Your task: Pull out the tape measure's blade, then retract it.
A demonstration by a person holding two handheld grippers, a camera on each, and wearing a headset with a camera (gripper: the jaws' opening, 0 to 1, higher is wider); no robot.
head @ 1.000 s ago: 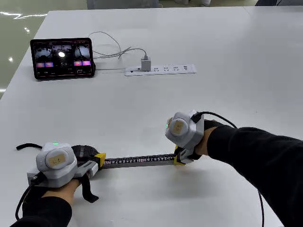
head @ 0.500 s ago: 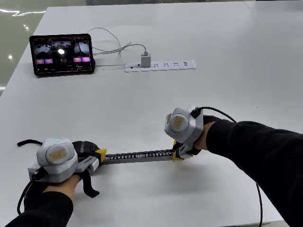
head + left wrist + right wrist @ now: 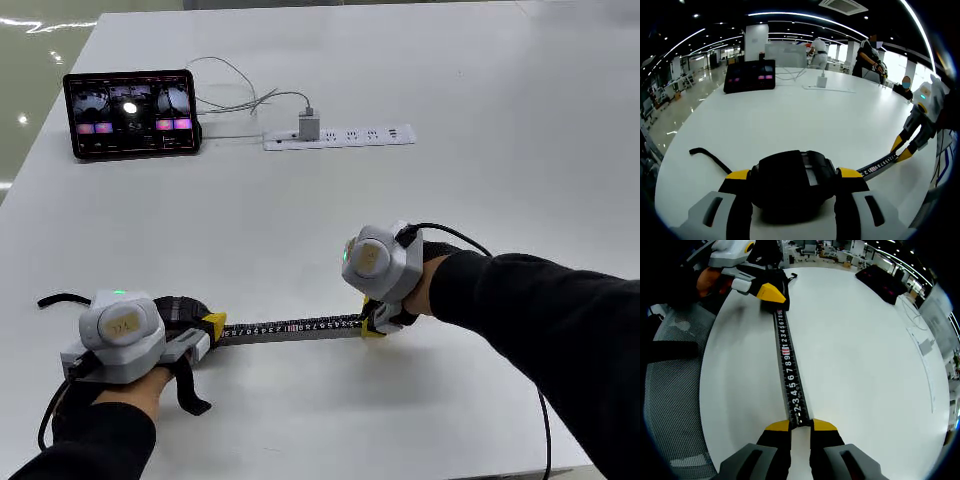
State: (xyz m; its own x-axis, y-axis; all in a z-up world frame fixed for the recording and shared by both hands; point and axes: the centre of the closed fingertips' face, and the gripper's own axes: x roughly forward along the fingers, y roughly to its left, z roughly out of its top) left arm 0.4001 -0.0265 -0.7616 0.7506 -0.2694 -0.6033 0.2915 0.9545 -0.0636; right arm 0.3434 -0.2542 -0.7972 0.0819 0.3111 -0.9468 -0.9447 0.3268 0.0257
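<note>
Jaws level, right gripper (image 3: 801, 425) pinching blade (image 3: 788, 365) tip.

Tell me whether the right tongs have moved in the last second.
Yes, slightly: the right tongs, shut on the blade, came in toward the tape measure case, judged against the power strip.

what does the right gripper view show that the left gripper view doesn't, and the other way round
Right gripper view: readable numerals along the blade, its tip pinched in the right tool, and a mesh chair beside the table. Left gripper view: a close look at the tape case clamped in the left tool, and people standing far off. Both: the white table, the extended blade, the tablet and the opposite tool.
</note>
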